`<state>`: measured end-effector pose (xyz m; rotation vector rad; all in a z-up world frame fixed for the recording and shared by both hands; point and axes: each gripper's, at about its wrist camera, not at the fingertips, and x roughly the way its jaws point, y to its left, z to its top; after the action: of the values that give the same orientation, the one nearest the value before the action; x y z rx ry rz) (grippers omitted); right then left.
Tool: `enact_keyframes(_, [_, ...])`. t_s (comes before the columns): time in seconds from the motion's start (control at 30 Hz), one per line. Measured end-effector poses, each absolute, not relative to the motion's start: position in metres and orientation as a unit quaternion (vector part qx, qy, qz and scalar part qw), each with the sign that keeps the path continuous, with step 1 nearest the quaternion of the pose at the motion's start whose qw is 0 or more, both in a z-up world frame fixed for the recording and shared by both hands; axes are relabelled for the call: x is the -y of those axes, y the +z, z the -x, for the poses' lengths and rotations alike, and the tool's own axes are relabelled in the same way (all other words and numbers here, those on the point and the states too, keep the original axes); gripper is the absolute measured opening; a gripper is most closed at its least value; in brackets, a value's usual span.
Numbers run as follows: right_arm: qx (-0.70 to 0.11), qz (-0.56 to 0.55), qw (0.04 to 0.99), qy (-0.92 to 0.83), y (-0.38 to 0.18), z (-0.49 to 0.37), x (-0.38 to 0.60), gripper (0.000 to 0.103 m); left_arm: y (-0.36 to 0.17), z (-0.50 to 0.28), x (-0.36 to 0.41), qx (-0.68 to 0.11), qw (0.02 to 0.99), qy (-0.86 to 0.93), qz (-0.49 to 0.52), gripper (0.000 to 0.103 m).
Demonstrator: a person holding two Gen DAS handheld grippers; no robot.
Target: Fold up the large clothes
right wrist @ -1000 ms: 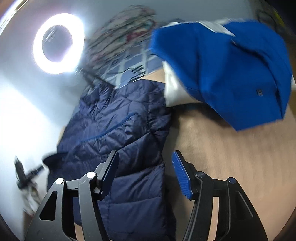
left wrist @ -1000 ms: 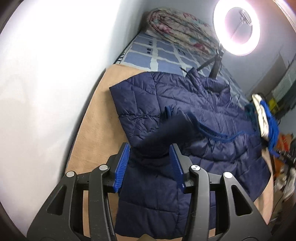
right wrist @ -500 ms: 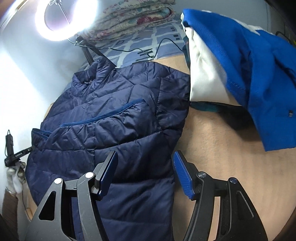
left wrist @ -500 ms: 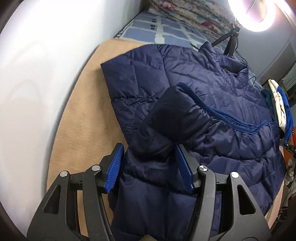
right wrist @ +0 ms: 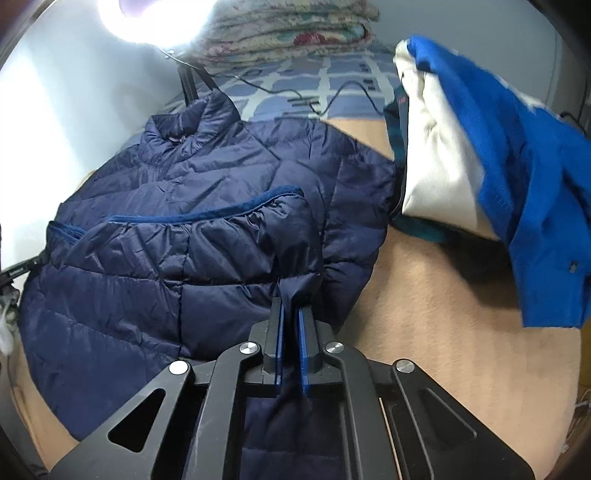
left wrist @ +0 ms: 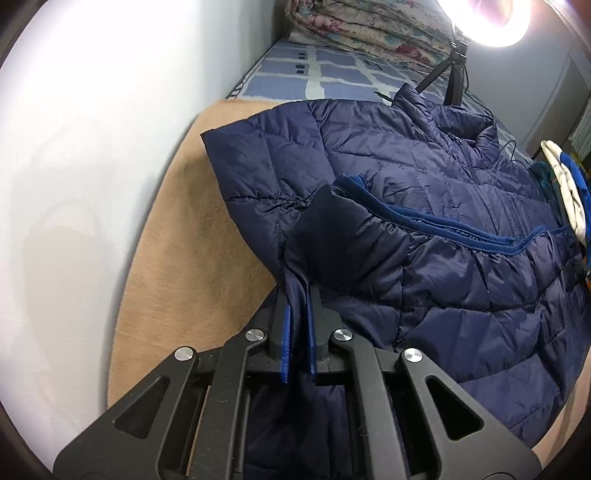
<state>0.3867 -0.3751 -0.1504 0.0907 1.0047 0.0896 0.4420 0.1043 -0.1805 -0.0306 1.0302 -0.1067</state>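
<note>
- Navy quilted jacket (left wrist: 424, 229) lies spread on the tan blanket (left wrist: 192, 251) on the bed, collar toward the ring light (right wrist: 147, 14).
- Left hand-held gripper (left wrist: 298, 314) has just clamped down, a fold of the jacket's edge pinched between its pads.
- Right hand-held gripper (right wrist: 290, 325) has just closed too, nipping the opposite edge.
- Both sides gripped, apparently so the lower half can lift evenly.
- Blue-and-white garment (right wrist: 480, 155) waits beside it.

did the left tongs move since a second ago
Yes. The left tongs came down toward the navy jacket; the ring light slid to the frame's top. Jaws just closed, pinching a jacket fold.
</note>
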Motion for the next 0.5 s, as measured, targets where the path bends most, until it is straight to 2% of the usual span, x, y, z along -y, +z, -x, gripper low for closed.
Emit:
enact_keyframes(0.3, [-0.448,0.001,0.894,0.02,-0.129,-0.375,0.364,0.003,-0.167,-0.418,-0.088,-0.462,0.884,-0.057,-0.042,0.002])
enact_keyframes(0.5, [-0.42,0.027,0.907,0.008,-0.108,-0.368,0.358,0.003,-0.142,-0.413,-0.094,-0.433,0.9,-0.05,-0.019,0.001])
